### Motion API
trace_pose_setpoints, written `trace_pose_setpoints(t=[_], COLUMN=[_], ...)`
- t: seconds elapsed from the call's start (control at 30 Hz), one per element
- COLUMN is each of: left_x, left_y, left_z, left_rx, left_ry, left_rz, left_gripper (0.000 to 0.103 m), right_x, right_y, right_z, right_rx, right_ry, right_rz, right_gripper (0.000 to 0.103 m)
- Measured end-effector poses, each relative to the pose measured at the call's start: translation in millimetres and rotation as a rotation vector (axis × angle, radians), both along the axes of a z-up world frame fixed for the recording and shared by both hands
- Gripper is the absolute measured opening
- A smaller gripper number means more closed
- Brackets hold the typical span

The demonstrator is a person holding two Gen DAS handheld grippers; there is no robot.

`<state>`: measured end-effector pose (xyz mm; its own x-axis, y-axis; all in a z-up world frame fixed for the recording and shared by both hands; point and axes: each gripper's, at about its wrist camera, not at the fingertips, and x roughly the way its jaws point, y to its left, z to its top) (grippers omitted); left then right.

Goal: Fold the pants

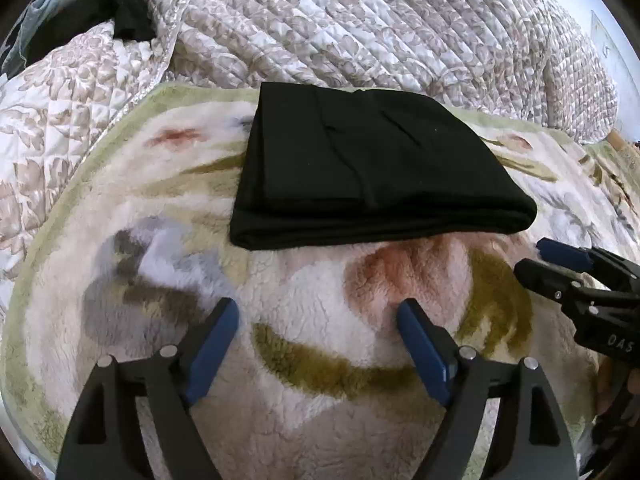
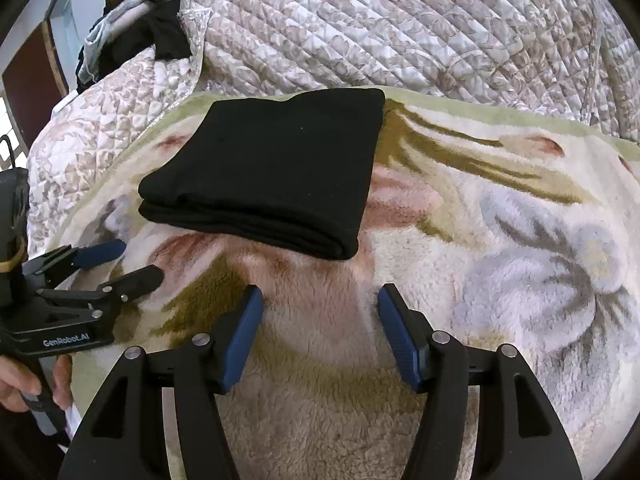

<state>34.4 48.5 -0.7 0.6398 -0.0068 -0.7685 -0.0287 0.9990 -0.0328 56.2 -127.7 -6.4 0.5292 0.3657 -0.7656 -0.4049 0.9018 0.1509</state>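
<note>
The black pants (image 1: pixel 360 168) lie folded into a compact, layered rectangle on the plush floral blanket (image 1: pixel 320 320), toward its far edge, where the blanket's pale green border meets the quilted bedspread (image 1: pixel 380 20) bunched behind it. Their thick folded edge faces the cameras, showing several stacked layers of cloth (a seam or pocket line runs across the top surface in the left wrist view). The left gripper (image 1: pixel 318 312) hovers over the blanket on the near side of the pants, its blue-padded fingers spread wide with only fleece showing between them, touching nothing. The right gripper (image 2: pixel 320 300) sits likewise over the blanket just short of the pants' folded edge, its fingers also parted and holding nothing. Each gripper shows in the other's view: the right one enters from the right edge of the left wrist view beside the pants' near right corner, and the left one, gripped by a hand (image 2: pixel 24 384) low at the left edge of the right wrist view, points toward the pants' near left corner. Dark clothing (image 2: pixel 160 28) lies heaped past the bedspread at the far left.
</note>
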Motion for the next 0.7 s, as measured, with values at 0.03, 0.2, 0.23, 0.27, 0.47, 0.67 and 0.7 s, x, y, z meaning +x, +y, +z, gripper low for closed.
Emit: trace_pose_setpoints(t=[0.03,0.2,0.23,0.27,0.47,0.67,0.7], left_x=[-0.5,1.3,1.3,1.9,2.2,2.2,2.5], left_y=[0.8,0.3,-0.1,-0.1,0.2,1.4,1.7], left_z=[-0.2,0.0,-0.1,0.1,0.1,0.9,1.4], left_rx=[-0.004,-0.003,-0.002,-0.002,-0.004,-0.007,-0.010], left_ry=[-0.001,-0.002,-0.001,0.000,-0.002,0.001,0.002], left_rz=[-0.001,-0.010,-0.011,-0.012,-0.017,-0.018,-0.017], left_gripper=[0.085,0.087,0.088,0.089,0.090,0.090,0.090], right_x=[0.2,-1.5,-1.6,-2.2,-0.2,1.3,1.5], right_y=[0.8,3.0,3.3,4.0,2.7,3.2,2.9], right_z=[0.0,0.2,0.2,0.2,-0.3,-0.2,-0.2], right_rx=[-0.004,-0.023,-0.025,-0.031,-0.018,-0.019,-0.021], right_ry=[-0.002,-0.012,-0.013,-0.014,-0.012,-0.013,-0.013], right_rz=[0.000,-0.003,-0.002,-0.002,0.003,0.003,0.003], right_gripper=[0.061,0.061,0.062,0.062,0.062,0.062,0.062])
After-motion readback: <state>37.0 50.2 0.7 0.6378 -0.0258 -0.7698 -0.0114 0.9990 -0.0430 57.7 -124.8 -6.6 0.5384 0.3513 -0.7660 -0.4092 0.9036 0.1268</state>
